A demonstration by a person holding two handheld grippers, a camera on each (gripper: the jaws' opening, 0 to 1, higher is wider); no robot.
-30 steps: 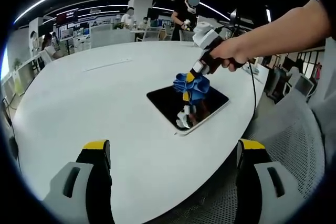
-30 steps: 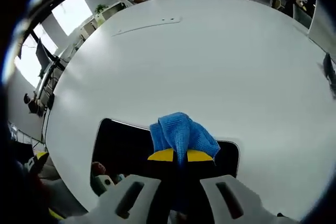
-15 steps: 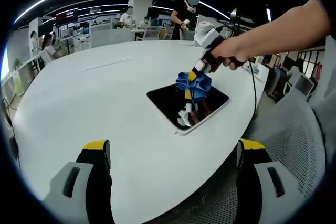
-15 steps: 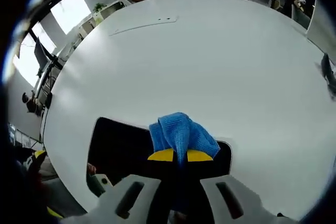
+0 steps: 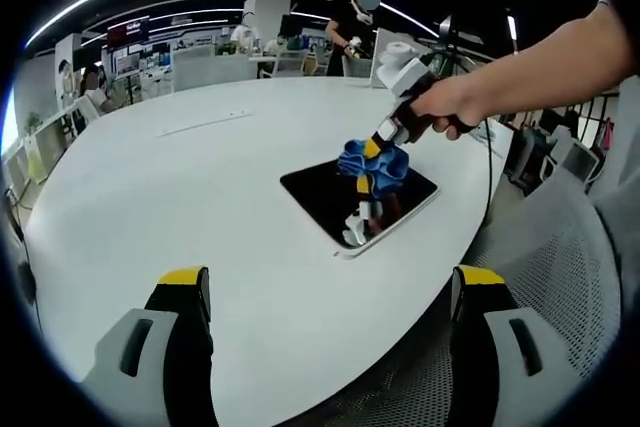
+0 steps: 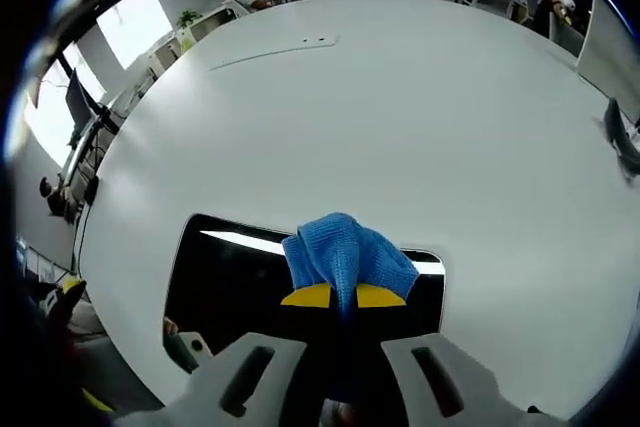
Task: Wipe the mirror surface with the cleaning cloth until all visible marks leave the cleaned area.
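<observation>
In the left gripper view, the left hand-held gripper (image 5: 330,292) sits nearest, its two yellow-tipped jaws spread wide apart with nothing between them, poised above the near edge of the round white worktop (image 5: 150,177). To the right of that edge, off the worktop, lies the white mesh of a chair (image 5: 560,277).

Farther in, close to the worktop's right-hand edge, the mirror (image 5: 330,197) lies flat: a dark rectangle with rounded corners and a pale rim. The glass reflects the tool above it.

Over the mirror's far right part, the right hand-held gripper (image 5: 383,137) comes down at a slant, held by a person's hand (image 5: 445,107) whose bare forearm reaches in from the right. Its jaws are closed on the blue cleaning cloth (image 5: 372,167), which bunches below the tips and meets the mirror surface.

In the right gripper view, the same cloth (image 6: 345,257) bulges up from between the two yellow jaw tips, pinched tight, with the mirror (image 6: 230,277) stretching to the left beneath it and a bright strip of ceiling light reflected along its far side. Whether any marks are on the glass cannot be made out.

Beyond the mirror the worktop runs bare to its far edge, crossed by a thin seam (image 6: 270,50). Past it lies an open office with desks, ceiling light strips and several people (image 5: 360,22) standing in the distance.
</observation>
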